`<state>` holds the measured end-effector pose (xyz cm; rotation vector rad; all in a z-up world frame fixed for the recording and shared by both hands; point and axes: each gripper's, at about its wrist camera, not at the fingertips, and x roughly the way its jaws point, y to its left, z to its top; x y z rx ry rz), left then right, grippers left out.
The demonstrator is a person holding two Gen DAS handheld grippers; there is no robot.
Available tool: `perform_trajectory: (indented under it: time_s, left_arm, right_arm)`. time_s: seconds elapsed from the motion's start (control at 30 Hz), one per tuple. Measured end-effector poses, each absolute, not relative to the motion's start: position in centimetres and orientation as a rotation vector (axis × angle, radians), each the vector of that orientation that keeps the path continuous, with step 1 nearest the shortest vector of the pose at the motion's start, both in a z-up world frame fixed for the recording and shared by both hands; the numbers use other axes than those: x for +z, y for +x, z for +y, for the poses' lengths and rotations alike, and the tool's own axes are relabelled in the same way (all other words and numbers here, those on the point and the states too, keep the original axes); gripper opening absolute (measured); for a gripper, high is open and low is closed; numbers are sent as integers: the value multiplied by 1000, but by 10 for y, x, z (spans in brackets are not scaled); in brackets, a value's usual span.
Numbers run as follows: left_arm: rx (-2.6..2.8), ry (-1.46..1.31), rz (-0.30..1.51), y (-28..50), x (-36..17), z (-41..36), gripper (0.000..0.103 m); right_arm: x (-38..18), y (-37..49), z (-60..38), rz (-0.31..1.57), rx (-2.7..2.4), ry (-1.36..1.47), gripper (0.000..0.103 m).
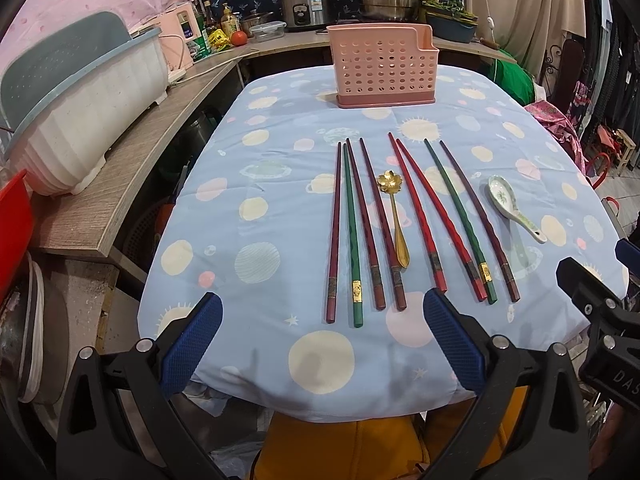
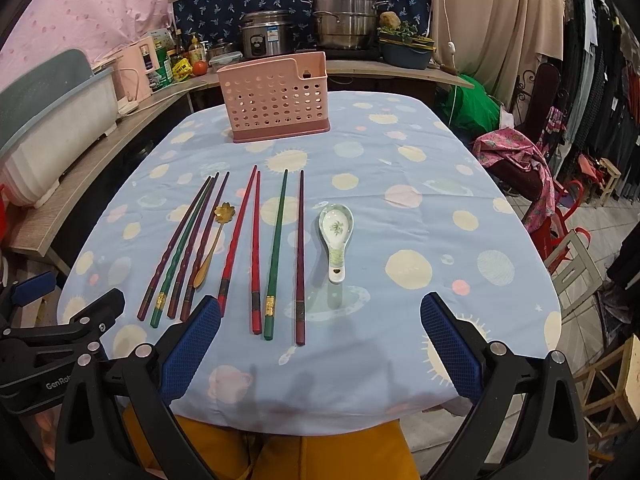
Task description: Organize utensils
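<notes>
Both tools wide and empty at the near edge, utensils waiting.

Your left tool (image 1: pixel 322 316) and right tool (image 2: pixel 320 316) hover over the surface (image 1: pixel 256 160). Beyond lie eight chopsticks (image 1: pixel 416 216), a gold spoon (image 1: pixel 394 216) among them, and a ceramic spoon (image 2: pixel 336 236) to the right; the pink holder (image 1: pixel 382 66) stands at the far end. Pinch each chopstick near its banded end, judging by the layout, and drop it in upright.

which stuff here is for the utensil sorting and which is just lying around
For the job:
chopsticks, eight in a row
gold spoon lying among them
ceramic spoon at the right end
pink holder at the far end of the table

Just lying about:
rice cooker
steamer pot
dish rack
tomato
bottles
</notes>
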<state>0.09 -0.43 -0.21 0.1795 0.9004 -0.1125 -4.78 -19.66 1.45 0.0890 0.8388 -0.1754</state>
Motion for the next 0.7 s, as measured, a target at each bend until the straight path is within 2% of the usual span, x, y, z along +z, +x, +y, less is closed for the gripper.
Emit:
perform_trajectory:
  time_s: [0.7]
  left_arm:
    - [-110, 175, 901, -1, 0, -4, 96]
  right_arm:
    - [16, -48, -195, 839, -175, 86, 96]
